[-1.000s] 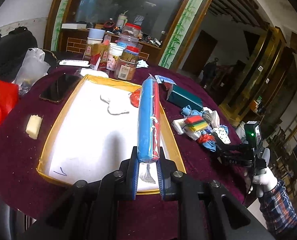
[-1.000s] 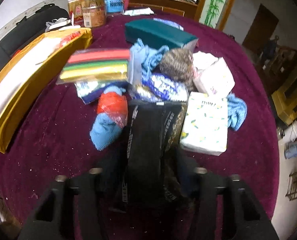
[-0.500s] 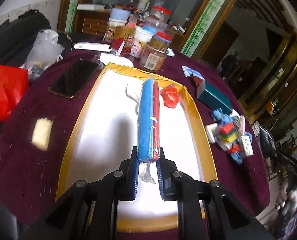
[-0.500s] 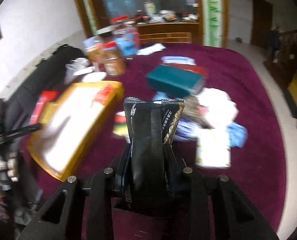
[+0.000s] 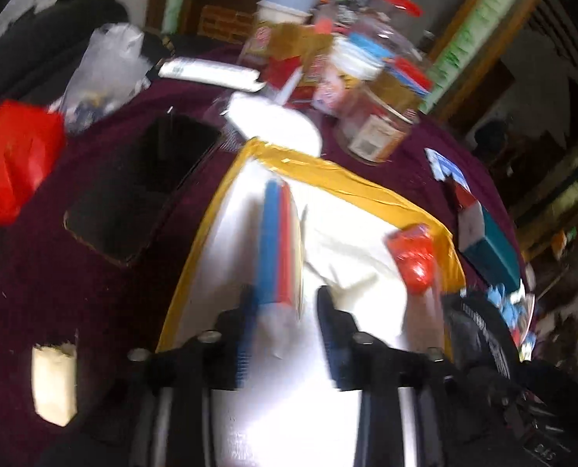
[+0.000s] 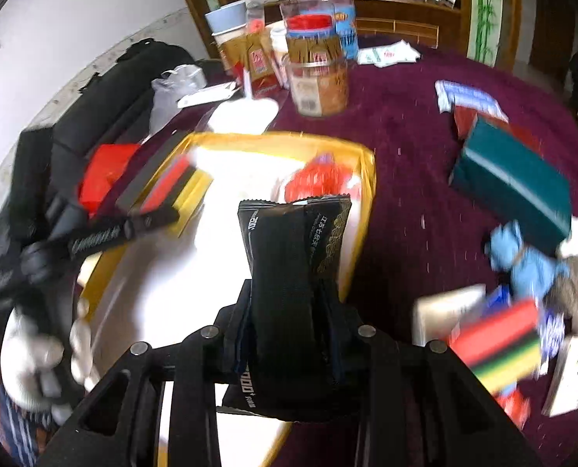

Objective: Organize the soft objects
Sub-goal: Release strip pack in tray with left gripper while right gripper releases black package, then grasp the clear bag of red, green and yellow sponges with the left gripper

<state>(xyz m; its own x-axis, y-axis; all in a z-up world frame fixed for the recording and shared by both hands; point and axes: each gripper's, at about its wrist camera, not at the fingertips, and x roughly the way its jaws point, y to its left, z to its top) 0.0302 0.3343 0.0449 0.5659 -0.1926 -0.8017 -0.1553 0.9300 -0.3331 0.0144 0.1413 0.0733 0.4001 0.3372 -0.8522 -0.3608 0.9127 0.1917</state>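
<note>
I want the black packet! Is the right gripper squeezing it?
Yes, the right gripper has its jaws pinched on the black packet.

Both wrist views (close) over tray (image 5: 351,183)

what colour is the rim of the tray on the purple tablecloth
Golden yellow rim around a white tray floor; it shows best in the left wrist view.

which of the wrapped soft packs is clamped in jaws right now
The black pack, pinched in the right gripper above the yellow tray. The blue-and-red pack sits loose between open left jaws.
</note>
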